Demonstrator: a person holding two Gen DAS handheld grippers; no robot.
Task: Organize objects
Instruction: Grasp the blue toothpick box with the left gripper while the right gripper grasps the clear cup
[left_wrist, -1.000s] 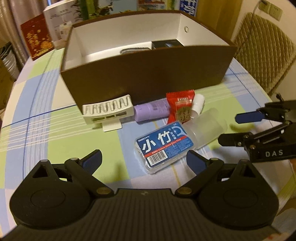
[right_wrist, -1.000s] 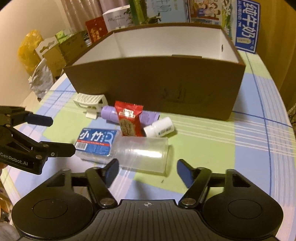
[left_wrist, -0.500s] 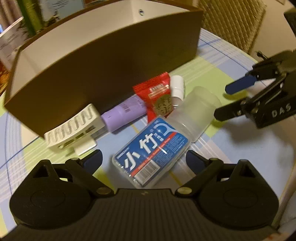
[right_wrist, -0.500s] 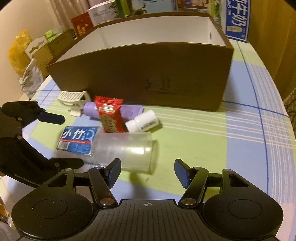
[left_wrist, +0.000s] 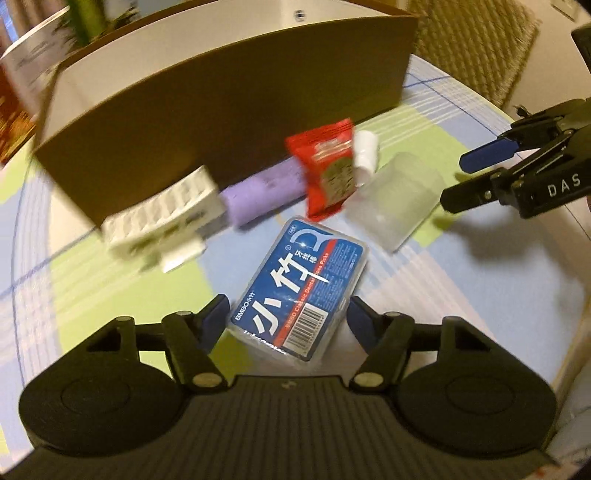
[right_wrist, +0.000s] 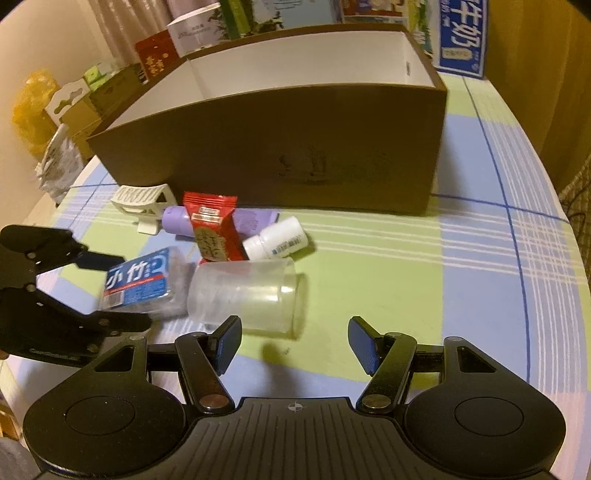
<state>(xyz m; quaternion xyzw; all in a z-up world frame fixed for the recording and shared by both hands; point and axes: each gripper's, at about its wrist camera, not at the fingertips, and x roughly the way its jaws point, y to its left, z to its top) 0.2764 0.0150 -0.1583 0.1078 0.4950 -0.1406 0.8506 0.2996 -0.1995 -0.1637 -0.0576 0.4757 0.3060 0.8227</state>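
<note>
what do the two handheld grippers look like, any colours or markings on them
Both are matte black plastic with ribbed bodies, round pivot discs, brass-coloured pins and blue finger pads. The left gripper shows as a black linkage in the right view. The right gripper carries white "DAS" lettering on its side.

Right tool (right_wrist: 293, 341) agape near clear cup (right_wrist: 245, 297).

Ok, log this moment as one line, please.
left hand-held gripper: open, straddling floss pick box | right hand-held gripper: open, near plastic cup | brown box: behind the clutter
</note>
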